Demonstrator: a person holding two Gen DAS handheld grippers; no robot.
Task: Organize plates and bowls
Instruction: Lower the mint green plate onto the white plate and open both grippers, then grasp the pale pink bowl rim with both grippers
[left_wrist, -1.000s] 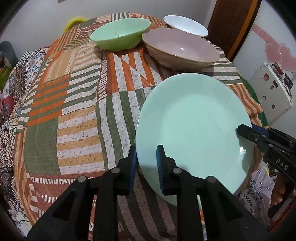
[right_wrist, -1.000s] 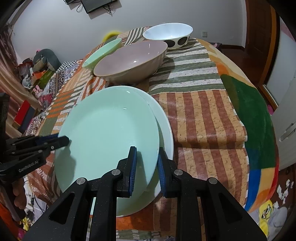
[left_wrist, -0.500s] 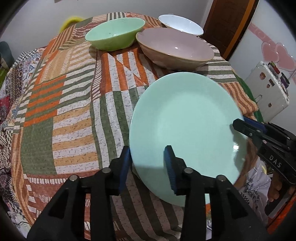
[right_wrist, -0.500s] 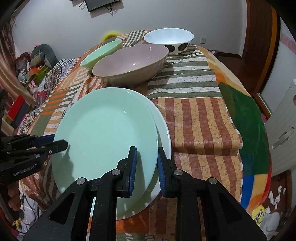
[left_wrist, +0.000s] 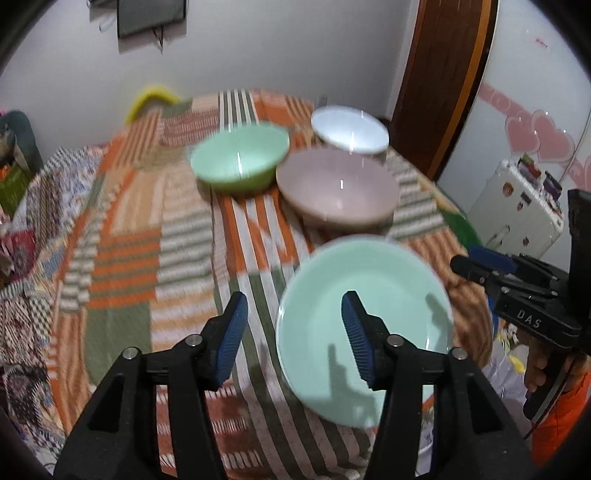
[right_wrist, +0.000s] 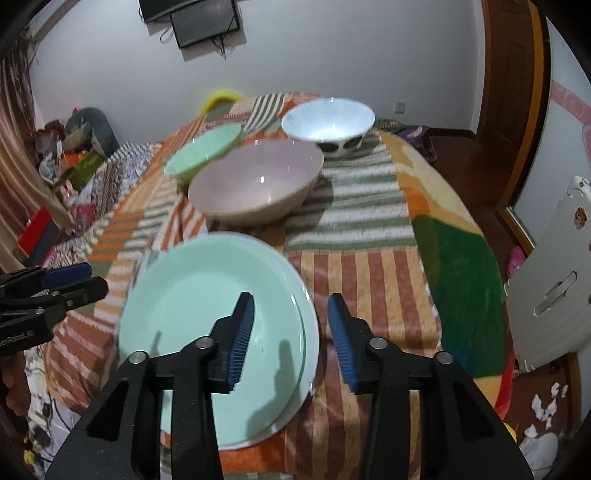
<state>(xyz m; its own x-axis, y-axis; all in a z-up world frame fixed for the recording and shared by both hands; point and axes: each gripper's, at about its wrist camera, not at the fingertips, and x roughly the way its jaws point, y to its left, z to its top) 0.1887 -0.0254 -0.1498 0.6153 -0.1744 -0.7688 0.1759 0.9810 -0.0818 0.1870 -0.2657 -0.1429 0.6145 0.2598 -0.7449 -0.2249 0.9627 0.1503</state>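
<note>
A mint-green plate (left_wrist: 373, 306) (right_wrist: 199, 314) lies on a white plate (right_wrist: 313, 332) at the near edge of the striped tablecloth (left_wrist: 129, 258). Behind it stand a pink bowl (left_wrist: 338, 192) (right_wrist: 255, 184), a green bowl (left_wrist: 240, 162) (right_wrist: 203, 151) and a white bowl with dark spots (left_wrist: 349, 129) (right_wrist: 327, 118). My left gripper (left_wrist: 293, 336) hovers above the plate's left rim, jaws opening, pads touching nothing. My right gripper (right_wrist: 291, 338) hovers over the right rim, jaws also opening, free of the plate. Each gripper shows at the edge of the other's view.
A white case with stickers (left_wrist: 517, 210) and a brown door frame (left_wrist: 443, 74) stand to the right of the table. Clutter and boxes (right_wrist: 74, 155) fill the floor at left. A screen (right_wrist: 199, 22) hangs on the back wall. A person's hand (left_wrist: 539, 373) holds the right gripper.
Both grippers were shut on the mint plate's rim; they have let go, spread their jaws and risen above it. The plate now rests on the white plate.
</note>
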